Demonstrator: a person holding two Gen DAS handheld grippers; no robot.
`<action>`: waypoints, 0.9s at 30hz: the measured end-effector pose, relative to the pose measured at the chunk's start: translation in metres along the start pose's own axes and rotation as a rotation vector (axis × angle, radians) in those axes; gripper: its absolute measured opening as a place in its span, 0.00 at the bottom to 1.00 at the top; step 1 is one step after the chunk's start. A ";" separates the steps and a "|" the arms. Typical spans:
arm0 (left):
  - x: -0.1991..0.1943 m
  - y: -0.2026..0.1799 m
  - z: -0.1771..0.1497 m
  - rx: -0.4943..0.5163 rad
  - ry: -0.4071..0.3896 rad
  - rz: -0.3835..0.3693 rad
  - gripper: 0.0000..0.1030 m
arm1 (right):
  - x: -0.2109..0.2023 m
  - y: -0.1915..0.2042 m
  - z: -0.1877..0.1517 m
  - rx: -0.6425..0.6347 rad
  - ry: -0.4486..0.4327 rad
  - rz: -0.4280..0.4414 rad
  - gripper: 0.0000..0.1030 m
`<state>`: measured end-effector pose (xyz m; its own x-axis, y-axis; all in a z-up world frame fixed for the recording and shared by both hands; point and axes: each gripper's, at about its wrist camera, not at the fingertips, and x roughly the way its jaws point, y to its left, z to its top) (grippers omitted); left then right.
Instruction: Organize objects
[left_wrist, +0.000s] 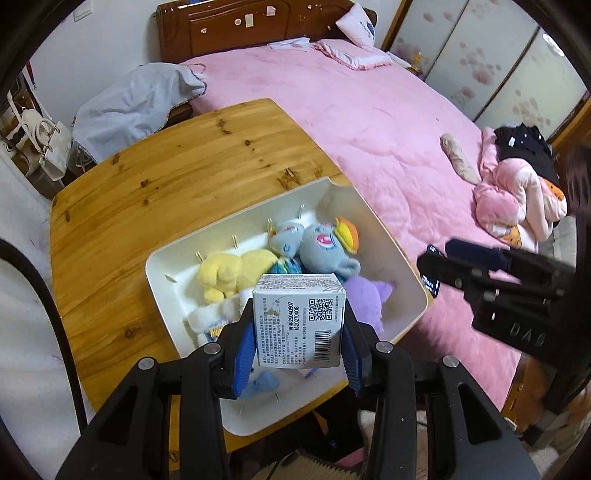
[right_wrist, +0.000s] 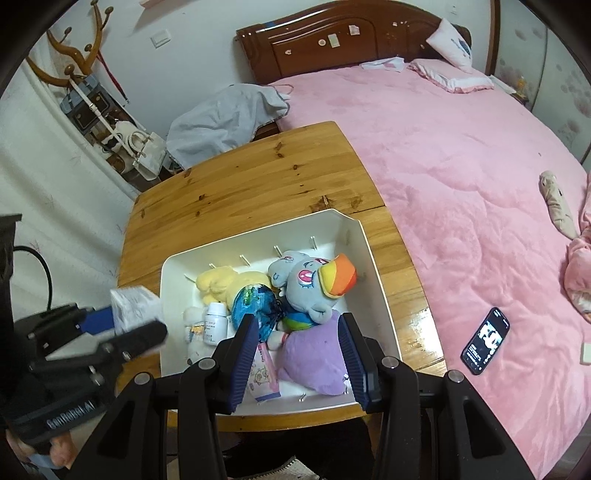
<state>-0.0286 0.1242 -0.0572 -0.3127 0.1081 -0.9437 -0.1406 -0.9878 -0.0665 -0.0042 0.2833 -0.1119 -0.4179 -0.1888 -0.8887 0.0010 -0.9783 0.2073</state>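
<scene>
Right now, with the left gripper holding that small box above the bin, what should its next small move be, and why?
Probably lower the left gripper and let the box go into the white bin. The box is clamped between the blue pads right above the toys, and the table beyond the bin is bare, so the bin looks like the place where things are being gathered.

Glossy knotty wooden table (right_wrist: 240, 192), smooth white bin (right_wrist: 373, 266), probably plastic, fuzzy plush toys (right_wrist: 314, 288), printed cardboard box (left_wrist: 301, 321).

The small white box (left_wrist: 300, 320) clamped in the left gripper (left_wrist: 297, 352) bears a QR code, a barcode and the printed number 20270408. The right gripper (left_wrist: 480, 286), off to its right, shows the raised letters DAB on its body.
</scene>
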 end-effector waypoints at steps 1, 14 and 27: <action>0.001 -0.002 -0.002 0.000 0.006 0.004 0.42 | -0.001 0.001 0.001 -0.010 0.000 0.002 0.44; 0.009 -0.013 -0.012 -0.072 0.037 0.071 0.43 | -0.003 0.012 0.013 -0.172 0.023 0.010 0.58; 0.011 -0.012 -0.015 -0.115 0.055 0.101 0.59 | 0.000 0.014 0.016 -0.217 0.033 0.018 0.58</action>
<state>-0.0167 0.1357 -0.0716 -0.2677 0.0044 -0.9635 -0.0016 -1.0000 -0.0041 -0.0190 0.2714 -0.1026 -0.3856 -0.2056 -0.8995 0.2054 -0.9695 0.1336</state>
